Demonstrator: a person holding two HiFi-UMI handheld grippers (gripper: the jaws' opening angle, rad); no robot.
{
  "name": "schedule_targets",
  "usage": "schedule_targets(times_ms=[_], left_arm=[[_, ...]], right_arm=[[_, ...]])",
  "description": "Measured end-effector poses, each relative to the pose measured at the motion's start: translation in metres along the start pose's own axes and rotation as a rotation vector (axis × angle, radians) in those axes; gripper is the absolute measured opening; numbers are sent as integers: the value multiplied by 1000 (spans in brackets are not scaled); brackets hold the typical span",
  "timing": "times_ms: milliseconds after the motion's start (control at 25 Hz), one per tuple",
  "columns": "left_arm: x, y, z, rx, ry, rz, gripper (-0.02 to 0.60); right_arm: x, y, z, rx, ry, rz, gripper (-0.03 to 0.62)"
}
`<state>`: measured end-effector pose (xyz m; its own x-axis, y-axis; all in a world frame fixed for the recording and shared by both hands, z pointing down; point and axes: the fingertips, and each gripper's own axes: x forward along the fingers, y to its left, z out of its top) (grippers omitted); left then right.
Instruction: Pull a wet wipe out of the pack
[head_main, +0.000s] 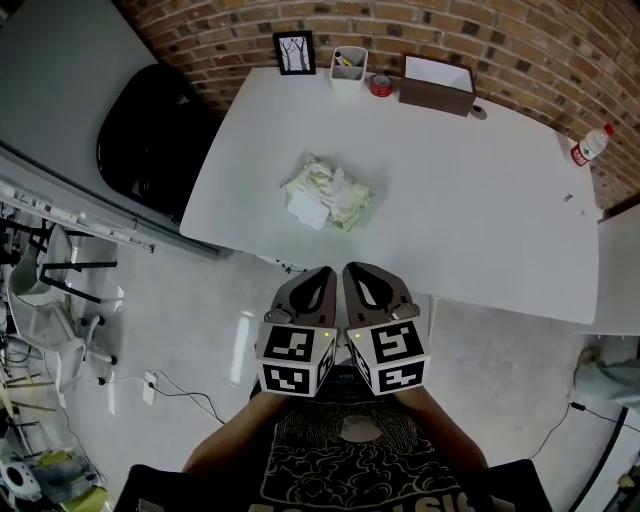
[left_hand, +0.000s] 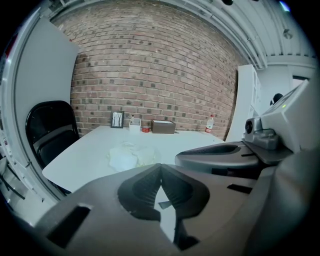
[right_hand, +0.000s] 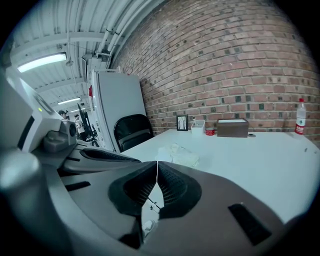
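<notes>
Spanning most of the head view, a large white rounded table (head_main: 480, 200) stands against a red-brown brick wall (head_main: 520, 40), w/ pale grey floor (head_main: 200, 300) on the near side. A glossy black chair (head_main: 150, 140) sits off the table's left end, close to its edge. Both grey handheld tools are low in the frame, over the floor & short of the table's near edge, side by side, each w/ a marker cube at the back: left gripper (head_main: 324, 272), right gripper (head_main: 350, 268). Left gripper view: its dark ribbed fingers (left_hand: 145, 187) are pressed together at the tips, nothing betw. them. Right gripper view: same, fingers (right_hand: 172, 187) meet in a thin seam, empty. Next, a brown open-top rectangular box (head_main: 437, 85) at the table's far edge, centre-right. The task item, a crumpled pale green-and-white soft wet-wipe pack (head_main: 328, 190), lies on the table's near-left part, w/ a white sheet or flap on its near side; well apart from both grippers, roughly straight ahead of them. Along the far edge, left of the box: a white square cup (head_main: 348, 70), a small black-framed picture (head_main: 294, 52) standing upright, & a small red round item (head_main: 381, 85) betw. cup & box. A clear plastic bottle w/ red cap (head_main: 590, 146) is at the far-right corner
</notes>
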<state>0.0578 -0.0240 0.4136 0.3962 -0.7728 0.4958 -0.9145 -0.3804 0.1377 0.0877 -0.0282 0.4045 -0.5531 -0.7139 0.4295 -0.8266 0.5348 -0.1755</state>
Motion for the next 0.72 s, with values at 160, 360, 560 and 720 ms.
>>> schedule_targets(times_ms=[160, 360, 560, 720], left_arm=[[8, 11, 4, 6, 1, -43, 12], [24, 26, 13, 13, 7, -117, 12], [42, 39, 24, 39, 23, -198, 12], [55, 53, 32, 67, 34, -244, 12]], right_arm=[[11, -2, 4, 10, 6, -46, 18], [29, -2, 12, 6, 16, -116, 18], [46, -10, 20, 38, 31, -194, 18], [66, -13, 27, 61, 36, -236, 18]])
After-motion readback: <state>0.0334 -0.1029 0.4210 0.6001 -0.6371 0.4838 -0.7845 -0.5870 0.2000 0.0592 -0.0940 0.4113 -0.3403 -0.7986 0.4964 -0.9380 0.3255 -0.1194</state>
